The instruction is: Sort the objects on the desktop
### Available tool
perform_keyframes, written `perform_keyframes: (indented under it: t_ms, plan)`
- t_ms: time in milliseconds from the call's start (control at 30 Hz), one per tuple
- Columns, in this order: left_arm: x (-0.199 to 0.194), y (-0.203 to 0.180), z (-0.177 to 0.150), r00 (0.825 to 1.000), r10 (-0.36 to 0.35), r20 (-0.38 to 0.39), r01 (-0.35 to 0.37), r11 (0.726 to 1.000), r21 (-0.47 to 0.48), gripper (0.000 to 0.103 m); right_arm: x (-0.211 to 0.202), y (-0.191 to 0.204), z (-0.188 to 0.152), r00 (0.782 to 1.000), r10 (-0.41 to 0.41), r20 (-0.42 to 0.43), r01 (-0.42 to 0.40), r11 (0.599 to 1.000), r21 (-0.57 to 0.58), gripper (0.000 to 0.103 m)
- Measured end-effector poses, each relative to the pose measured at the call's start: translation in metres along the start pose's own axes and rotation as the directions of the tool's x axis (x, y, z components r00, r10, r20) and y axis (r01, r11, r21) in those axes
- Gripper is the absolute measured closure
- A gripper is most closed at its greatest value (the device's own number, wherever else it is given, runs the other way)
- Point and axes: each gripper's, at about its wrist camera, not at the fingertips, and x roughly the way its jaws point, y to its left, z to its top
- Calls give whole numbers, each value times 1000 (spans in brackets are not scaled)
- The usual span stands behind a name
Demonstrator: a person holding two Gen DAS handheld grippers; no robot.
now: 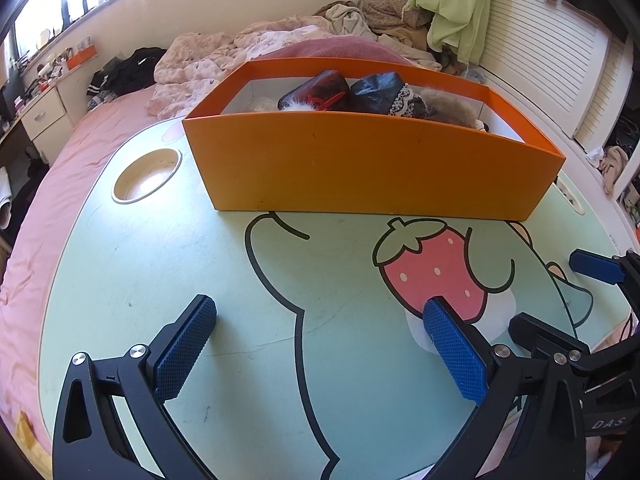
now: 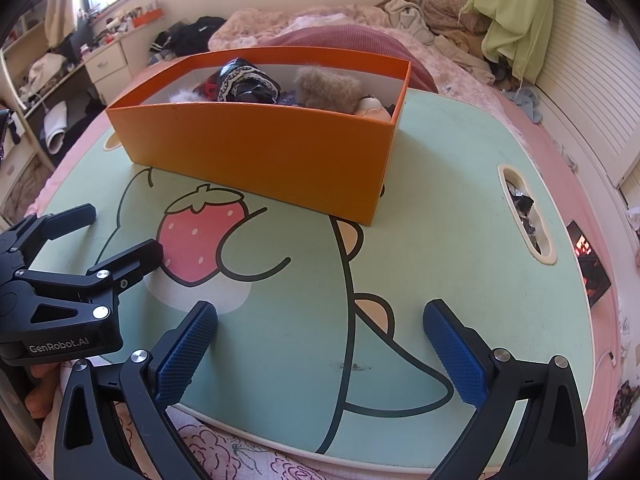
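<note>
Blue ribbed pads face each other across a wide gap on both tools: the left tongs (image 1: 320, 344) and the right tongs (image 2: 320, 354) each stand spread apart with nothing between them, hovering low over the near edge of the mint-green surface (image 2: 440, 208). From the right wrist view the left tongs appear at the left side, just beside the printed strawberry (image 2: 200, 232), so the two tools sit side by side, both aimed forward at the same target. That pairing reads as a rest or ready pose rather than a reach.

Between the tools and the box the printed surface carries no loose items that I can see. A round cup recess (image 1: 146, 176) lies on the left and a slotted handle hole (image 2: 528, 216) on the right.

Farther back stands the orange box (image 1: 372, 164), set across the far half of the surface with its long wall toward the tools. Inside it lie the task's things: dark glossy pouches (image 1: 352, 88), one with a lace trim, a tan furry item (image 2: 328, 86) and something white and fluffy. By my judgement, the sorting is largely done.

Beyond is a pink bed (image 1: 36, 248) heaped with clothes.
</note>
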Motion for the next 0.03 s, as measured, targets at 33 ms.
perform_keyframes:
  t_ms: [33]
  plan:
    - [0, 0, 1, 1000, 0, 0, 0, 1000, 0, 0, 0, 0, 0, 1000, 0, 0, 0, 1000, 0, 0]
